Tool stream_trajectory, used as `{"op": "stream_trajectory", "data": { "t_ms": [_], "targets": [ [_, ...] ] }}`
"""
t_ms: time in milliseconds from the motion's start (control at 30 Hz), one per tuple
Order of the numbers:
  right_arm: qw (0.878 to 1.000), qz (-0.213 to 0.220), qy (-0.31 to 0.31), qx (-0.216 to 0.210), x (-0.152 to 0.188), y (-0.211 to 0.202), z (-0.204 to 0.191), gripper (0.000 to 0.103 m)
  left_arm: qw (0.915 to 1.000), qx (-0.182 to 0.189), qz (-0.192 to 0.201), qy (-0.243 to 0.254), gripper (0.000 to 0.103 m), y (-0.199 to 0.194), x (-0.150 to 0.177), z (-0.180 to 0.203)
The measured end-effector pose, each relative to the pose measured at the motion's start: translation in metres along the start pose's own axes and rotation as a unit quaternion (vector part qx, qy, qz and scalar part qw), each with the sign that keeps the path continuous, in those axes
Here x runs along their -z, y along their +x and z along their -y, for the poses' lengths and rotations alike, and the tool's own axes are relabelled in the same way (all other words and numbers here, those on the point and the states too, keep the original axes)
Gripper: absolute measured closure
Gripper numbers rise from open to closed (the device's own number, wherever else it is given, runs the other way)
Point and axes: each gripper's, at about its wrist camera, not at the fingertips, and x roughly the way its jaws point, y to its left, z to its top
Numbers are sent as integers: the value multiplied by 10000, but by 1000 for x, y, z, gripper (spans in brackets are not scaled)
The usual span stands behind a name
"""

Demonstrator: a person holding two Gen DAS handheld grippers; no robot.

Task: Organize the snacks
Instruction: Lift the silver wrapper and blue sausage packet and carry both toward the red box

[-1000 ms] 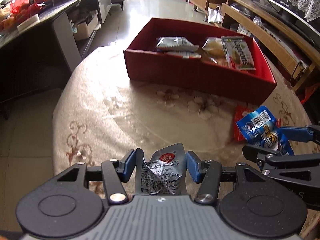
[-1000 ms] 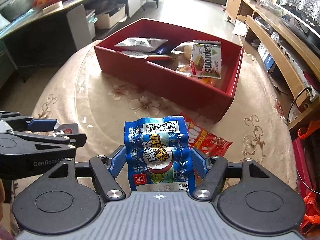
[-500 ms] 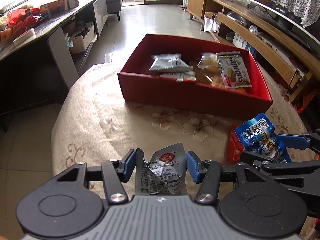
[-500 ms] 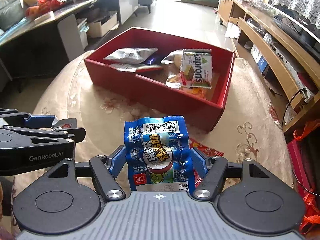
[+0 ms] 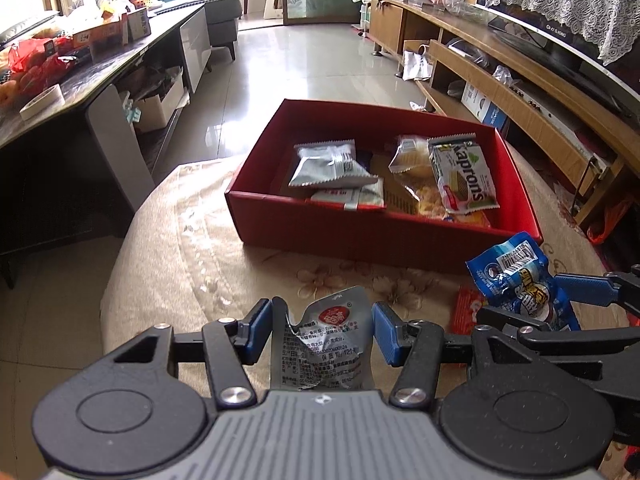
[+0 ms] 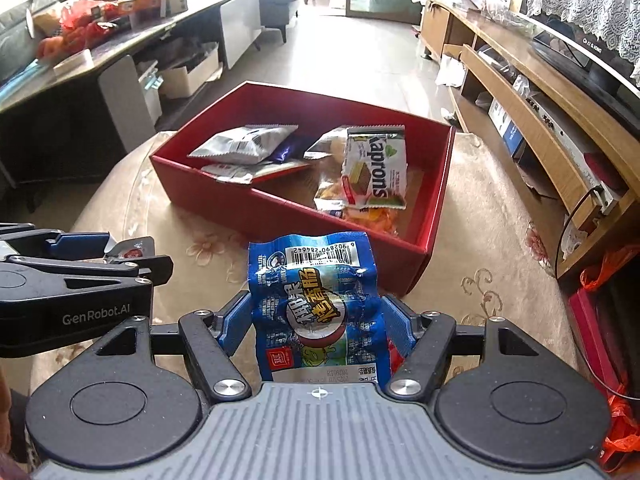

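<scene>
At the left, the left gripper (image 5: 322, 330) is clamped on a silver packet (image 5: 320, 344) with a red round mark, which stands upright between the blue pads, clear of the surface (image 5: 180, 248). I think it is held by its two side edges because a flat pouch is easy to pinch there and it can then simply drop when the pads part.

Further to the right, near the far edge of the surface, stands the red box (image 6: 436, 208). It is open on top and it holds already several snacks: a grey packet (image 6: 246, 144) at its left side, and a Kaprons wafer pack (image 6: 374, 170) leaning on a yellow snack bag more to the right. The middle of the box shows some bare floor, so this is probably where the new packets should go.

At the right, the right gripper (image 6: 318, 324) is closed tight on a blue packet (image 6: 316, 304), also held by its sides with the barcode end pointing to the box. Under it, a red wrapper (image 5: 466, 314) lies flat on the surface just in front of the box, not yet collected. Both packets face the box, so the step in hand seems to be carrying them over its near wall.
</scene>
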Motion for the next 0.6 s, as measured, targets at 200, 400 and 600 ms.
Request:
{"op": "stream_trajectory", "data": {
  "t_ms": [200,400,600],
  "targets": [
    [9999,80,102,48,-7,1,4,28,9999,-37,120,90,53,0,-10,5],
    [9995,190,222,95,-16,2,9,28,9998,-30,208,77,53,1,-22,6],
    [9985,325,412,136,-28,4,16,28,9994,-3,342,75,53,4,-40,9]
  ]
}}
